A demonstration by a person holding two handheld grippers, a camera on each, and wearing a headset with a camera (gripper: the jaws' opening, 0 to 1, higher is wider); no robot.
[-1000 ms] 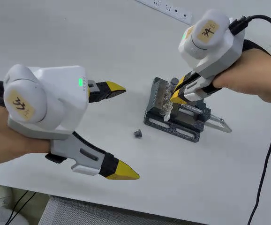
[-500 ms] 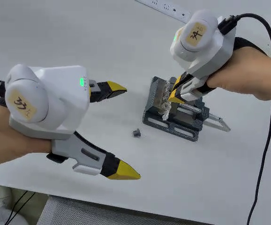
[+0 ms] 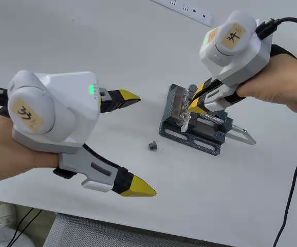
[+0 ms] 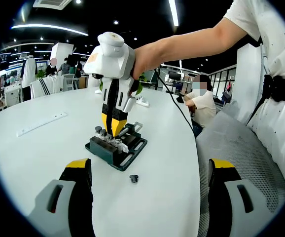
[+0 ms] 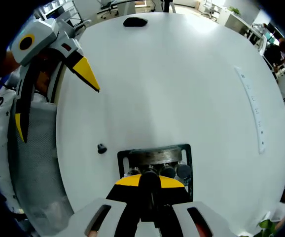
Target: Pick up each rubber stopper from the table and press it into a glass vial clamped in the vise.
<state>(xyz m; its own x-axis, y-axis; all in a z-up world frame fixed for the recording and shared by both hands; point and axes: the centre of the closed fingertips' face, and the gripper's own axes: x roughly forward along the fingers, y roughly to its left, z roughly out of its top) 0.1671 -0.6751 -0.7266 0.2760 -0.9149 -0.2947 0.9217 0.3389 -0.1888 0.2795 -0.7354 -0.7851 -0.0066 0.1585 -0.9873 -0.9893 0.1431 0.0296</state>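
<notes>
Over the last second the right gripper [image 3: 193, 108] has rocked its white body toward the left gripper [image 4: 150, 165] and back again. Its yellow tips have stayed at one spot above the clear glass vials [image 3: 183, 119] clamped in the dark grey metal vise [image 3: 189, 135]. The vise, the left gripper and the white table [image 3: 87, 46] have kept their places. That rocking over a fixed point reads as a stopper being worked down into a vial mouth, so this insertion looks close to done rather than just begun. In the right gripper view the jaws are clenched on a small dark rubber stopper [image 5: 150, 180]. It sits directly under the tips and just in front of the vial tops, though whether it is fully seated cannot be told. The left gripper hangs well apart from the vise with its jaws spread wide, grasping nothing and touching nothing. A second dark rubber stopper [image 3: 151, 146] lies loose on the table ahead of those open jaws, between the left gripper and the vise. By the look of it, that one is left to be picked up next.
</notes>
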